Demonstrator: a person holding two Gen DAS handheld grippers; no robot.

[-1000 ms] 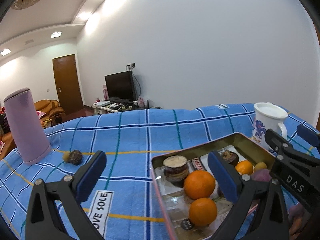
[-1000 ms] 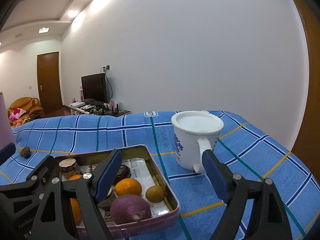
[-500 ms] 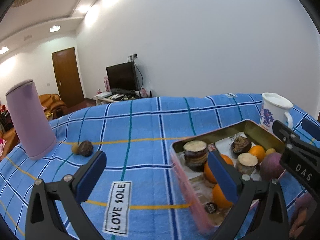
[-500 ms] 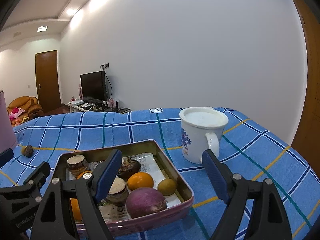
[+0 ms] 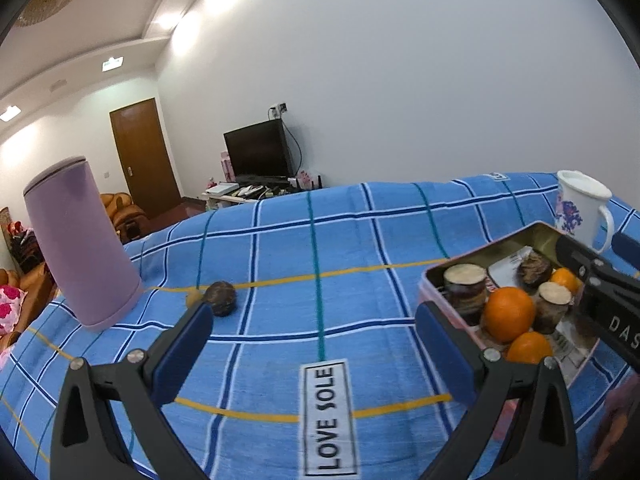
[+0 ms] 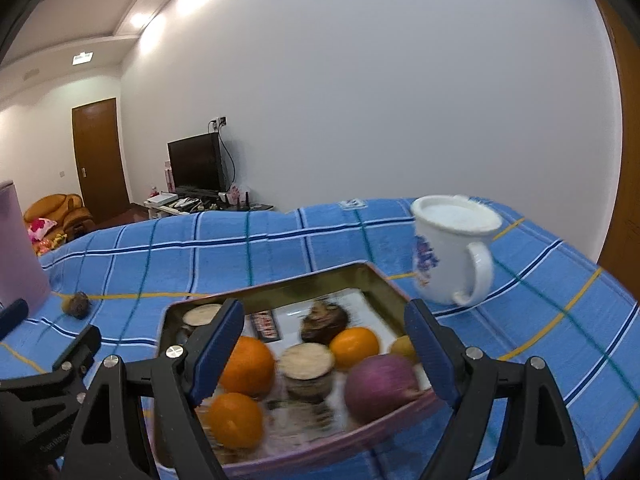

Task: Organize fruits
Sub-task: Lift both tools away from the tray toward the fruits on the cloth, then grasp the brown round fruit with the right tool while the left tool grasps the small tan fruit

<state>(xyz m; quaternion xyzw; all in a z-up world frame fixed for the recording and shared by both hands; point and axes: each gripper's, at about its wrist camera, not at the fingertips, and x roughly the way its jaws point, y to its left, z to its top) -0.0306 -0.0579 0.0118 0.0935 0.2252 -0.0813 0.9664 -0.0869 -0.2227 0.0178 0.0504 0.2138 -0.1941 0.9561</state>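
Note:
A metal tray on the blue checked cloth holds oranges, a purple round fruit, dark brown cut pieces and a small yellow fruit. The tray also shows at the right in the left wrist view. A dark round fruit and a small yellow fruit lie on the cloth next to a lilac cylinder. My left gripper is open and empty above the cloth, left of the tray. My right gripper is open and empty over the tray.
A tall lilac cylinder stands at the left. A white flowered mug stands right of the tray. A "LOVE SOLE" label is sewn on the cloth. The cloth's far edge drops off toward a room with a television.
My left gripper has swung left, away from the tray toward the loose fruits. My right gripper has moved closer over the tray. Both stayed open.

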